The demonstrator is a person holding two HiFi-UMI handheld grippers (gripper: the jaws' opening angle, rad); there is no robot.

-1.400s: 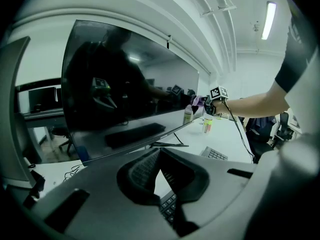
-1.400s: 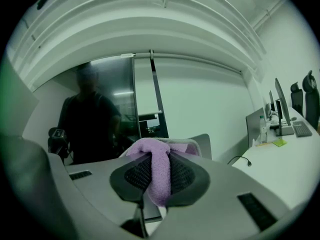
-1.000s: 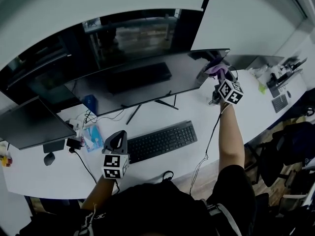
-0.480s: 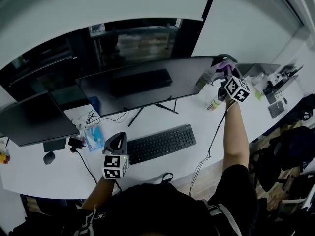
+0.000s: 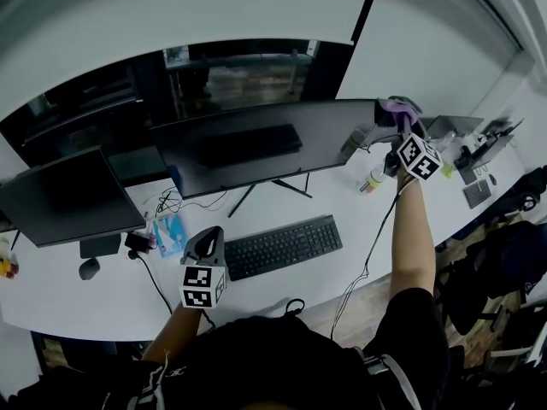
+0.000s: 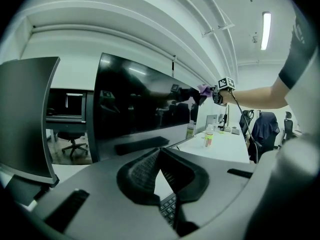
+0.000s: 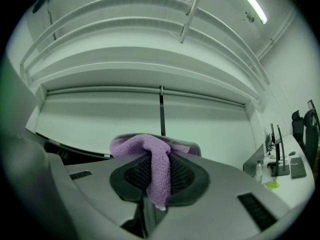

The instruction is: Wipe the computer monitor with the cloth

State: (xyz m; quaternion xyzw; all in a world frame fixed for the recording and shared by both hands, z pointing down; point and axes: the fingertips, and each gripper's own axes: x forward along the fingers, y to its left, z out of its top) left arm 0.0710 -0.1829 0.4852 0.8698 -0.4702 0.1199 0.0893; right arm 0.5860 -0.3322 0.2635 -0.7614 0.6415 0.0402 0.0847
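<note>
The wide dark monitor point(image 5: 256, 143) stands on the white desk point(image 5: 359, 220), its screen off. My right gripper point(image 5: 396, 120) is shut on a purple cloth point(image 5: 395, 106) and holds it at the monitor's upper right corner. In the right gripper view the cloth point(image 7: 150, 154) is bunched over the fingertips, with one strip hanging down between the jaws. My left gripper point(image 5: 206, 243) hovers shut and empty over the desk's front edge, left of the black keyboard point(image 5: 282, 246). The left gripper view shows the monitor point(image 6: 145, 104) and the cloth point(image 6: 204, 89) at its far corner.
A second monitor point(image 5: 68, 199) stands at the left. Cables, a blue packet point(image 5: 169, 233) and a mouse point(image 5: 88, 268) lie under it. A small bottle point(image 5: 372, 180) is below the right gripper. A laptop point(image 5: 449, 126) and clutter sit at the far right.
The right gripper has risen with the cloth along the monitor's right end to its top corner. The left gripper has stayed in place.
</note>
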